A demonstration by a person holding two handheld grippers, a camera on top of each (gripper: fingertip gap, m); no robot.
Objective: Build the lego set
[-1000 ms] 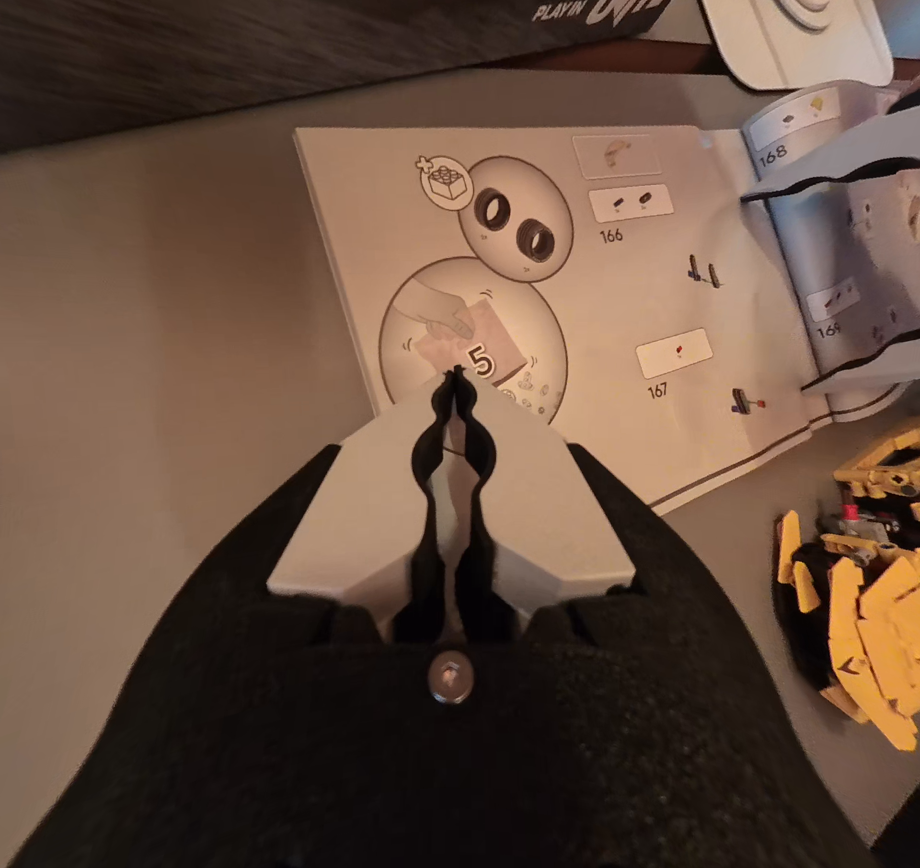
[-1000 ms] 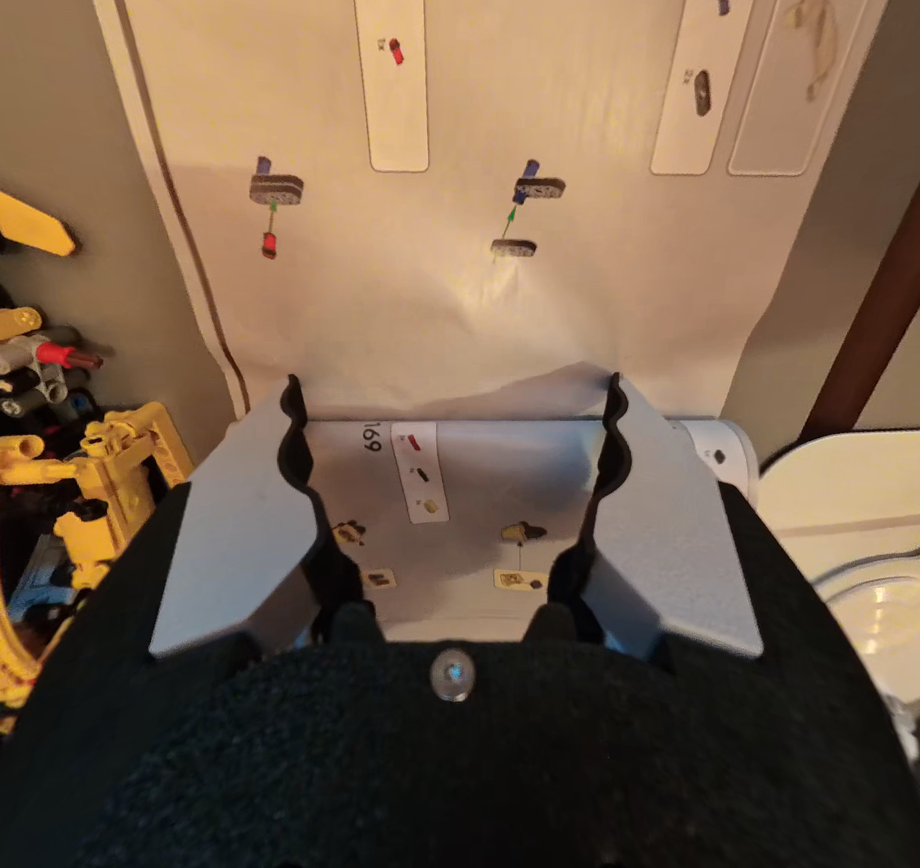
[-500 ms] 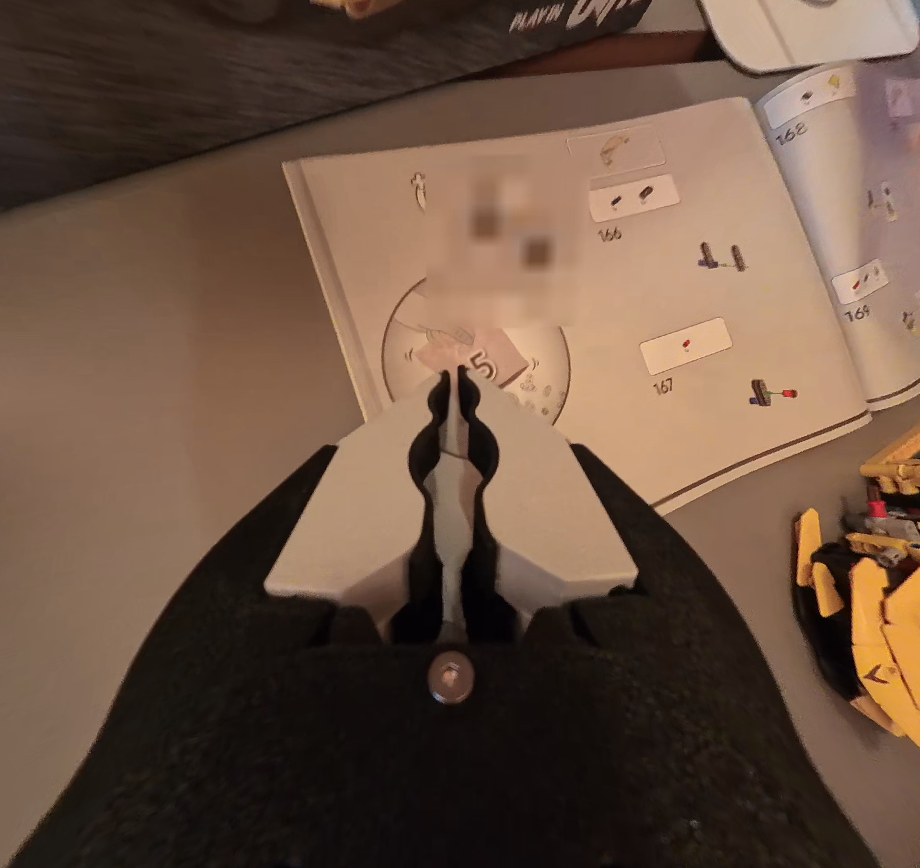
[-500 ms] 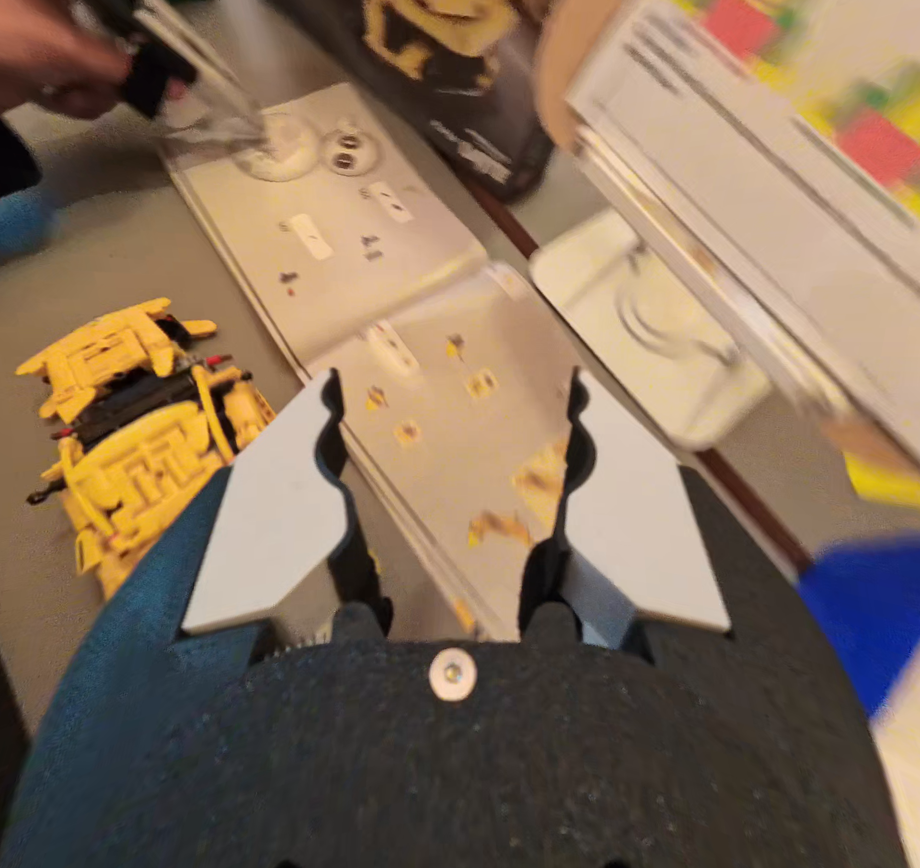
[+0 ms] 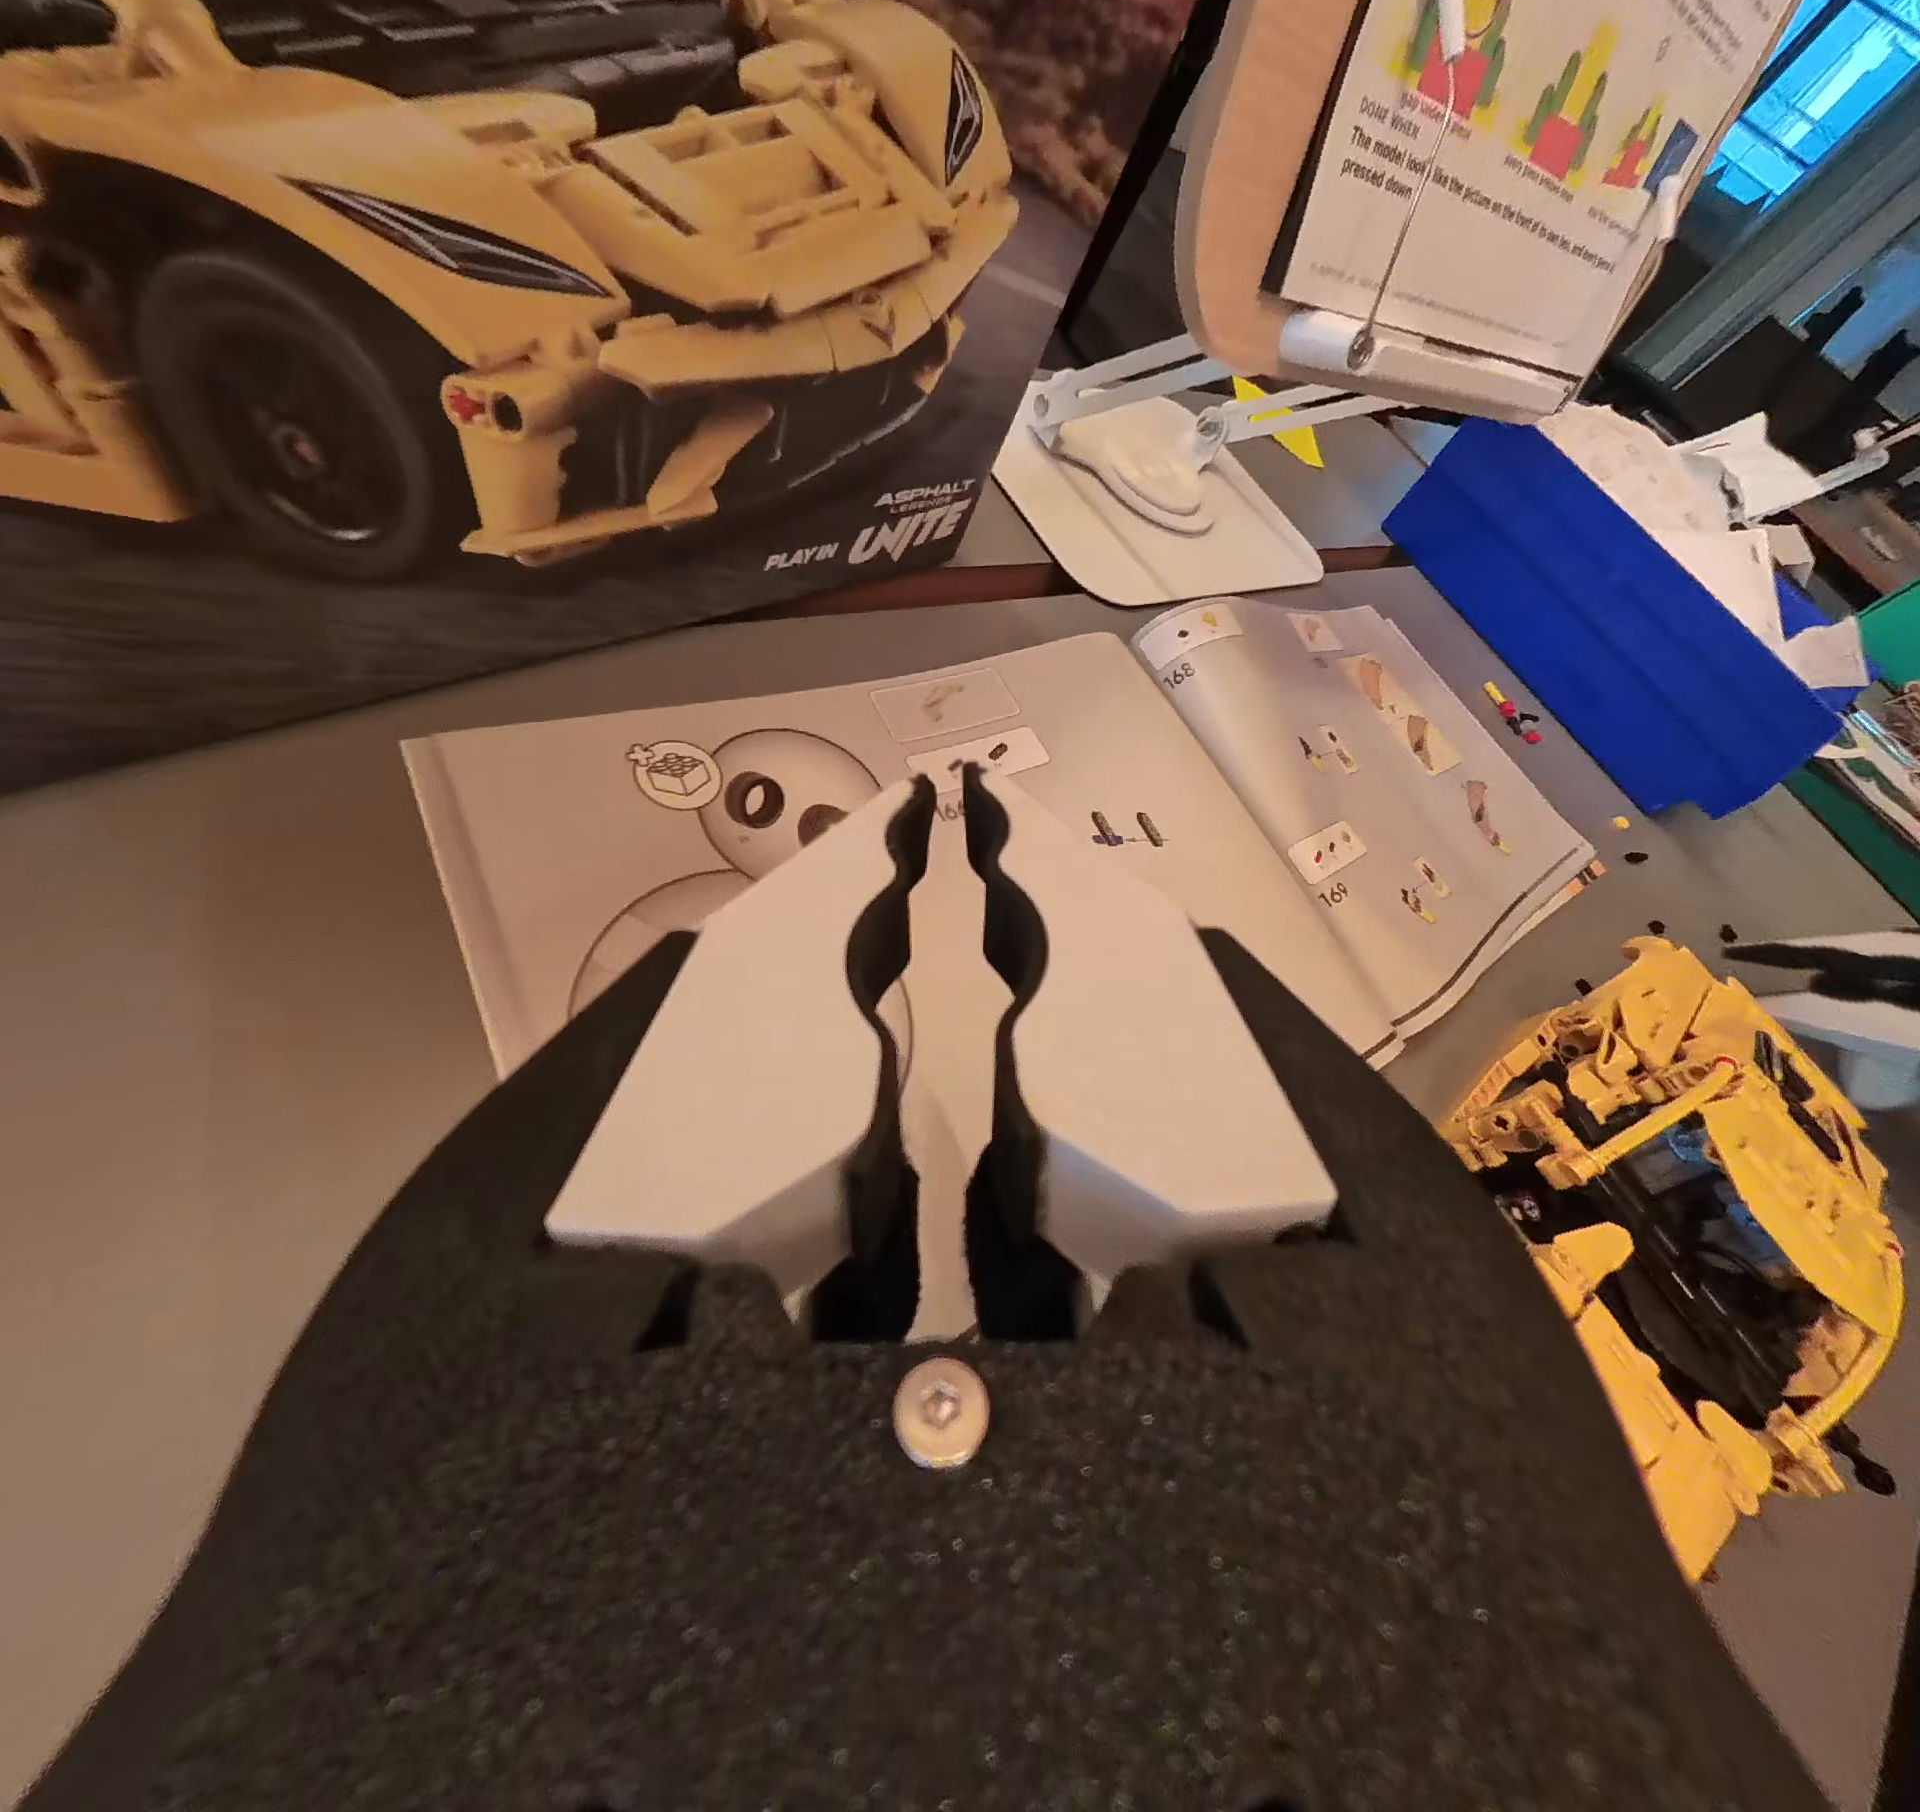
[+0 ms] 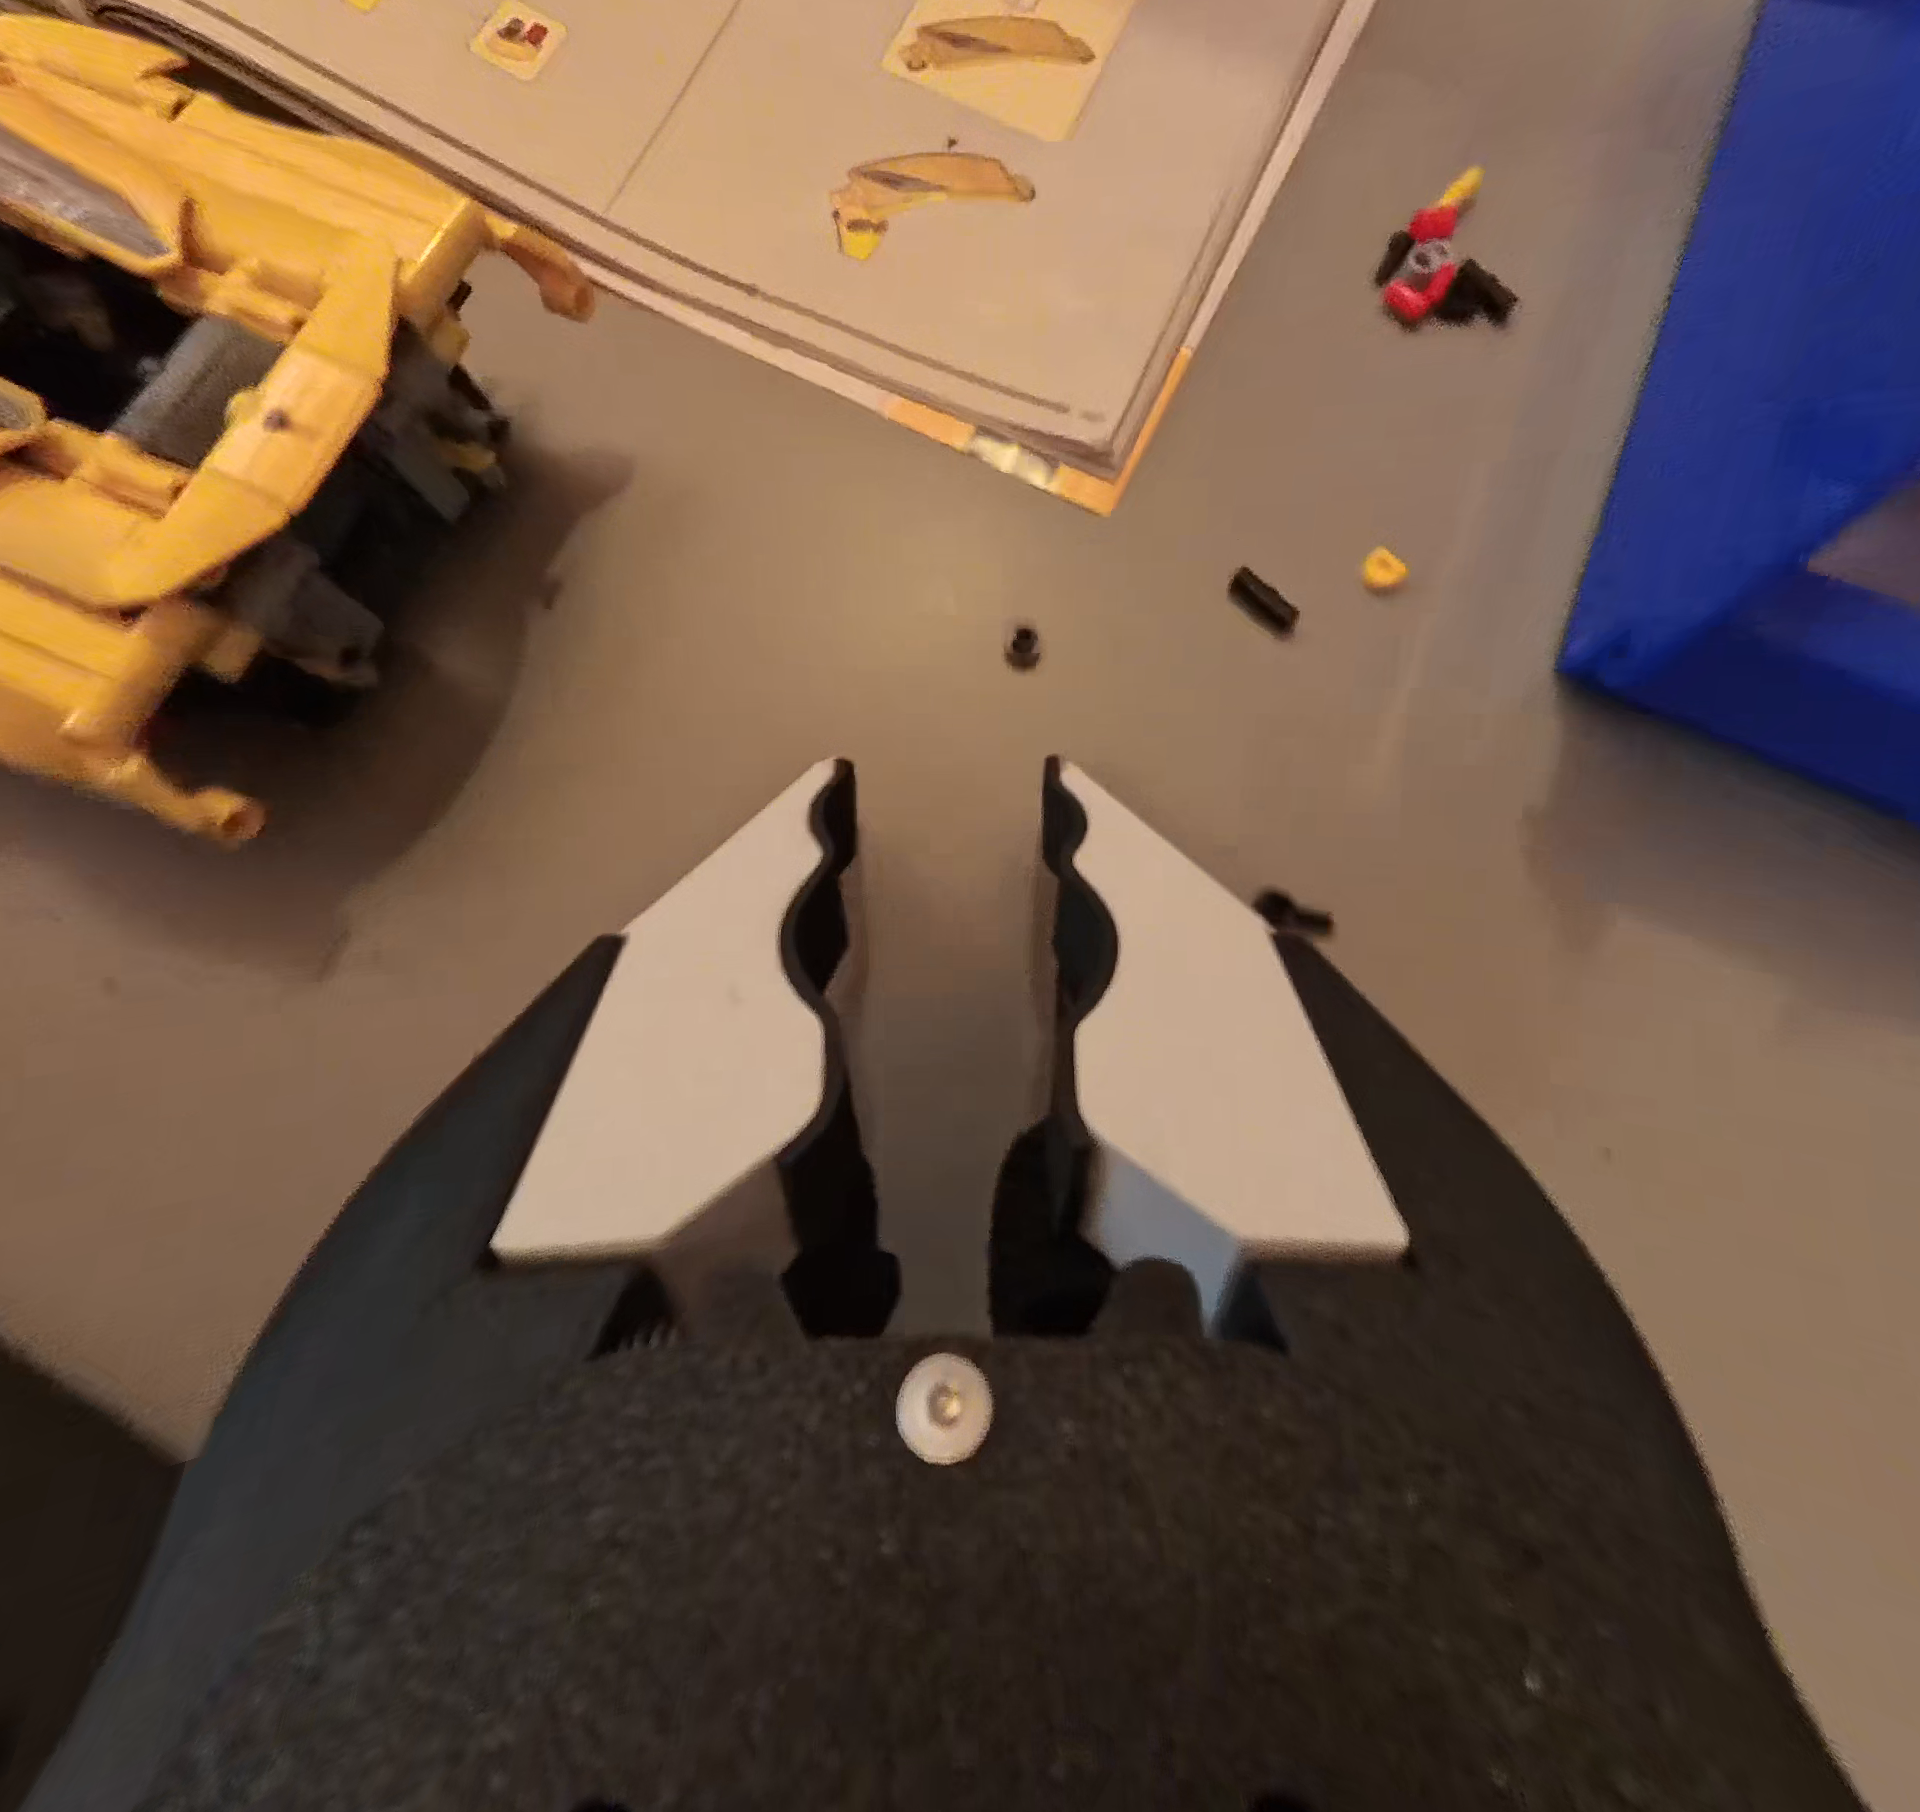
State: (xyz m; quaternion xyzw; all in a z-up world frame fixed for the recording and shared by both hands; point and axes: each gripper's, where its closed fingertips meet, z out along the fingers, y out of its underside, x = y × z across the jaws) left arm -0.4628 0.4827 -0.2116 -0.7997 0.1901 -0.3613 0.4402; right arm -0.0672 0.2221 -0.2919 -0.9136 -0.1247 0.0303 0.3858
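Observation:
The part-built yellow car model (image 5: 1683, 1201) sits on the grey table right of the open instruction booklet (image 5: 1226, 827). My left gripper (image 5: 943, 794) hovers over the booklet's left page, empty, its tips a narrow gap apart. My right gripper (image 6: 945, 770) is open and empty above bare table, with the model (image 6: 208, 391) to its left and the booklet (image 6: 790, 152) ahead. Just ahead of its tips lies a small black pin (image 6: 1023, 645). Another black pin (image 6: 1262, 601) and a tiny yellow piece (image 6: 1384, 567) lie farther right.
A red-and-black cluster of parts (image 6: 1439, 276) lies near a blue bin (image 6: 1787, 412). A black piece (image 6: 1294, 912) lies beside my right finger. The set's box (image 5: 468, 256) stands behind the booklet. A white-based stand (image 5: 1153, 505) holds a sheet (image 5: 1455, 121). There is about 50 cm between the tips of the two grippers. My right tips are roughly 6 cm from the black pin (image 6: 1262, 601).
My left gripper has tilted up, bringing the box into view, and its tips have parted slightly. My right gripper has swung from the booklet to the table beside the model, its jaws narrower.

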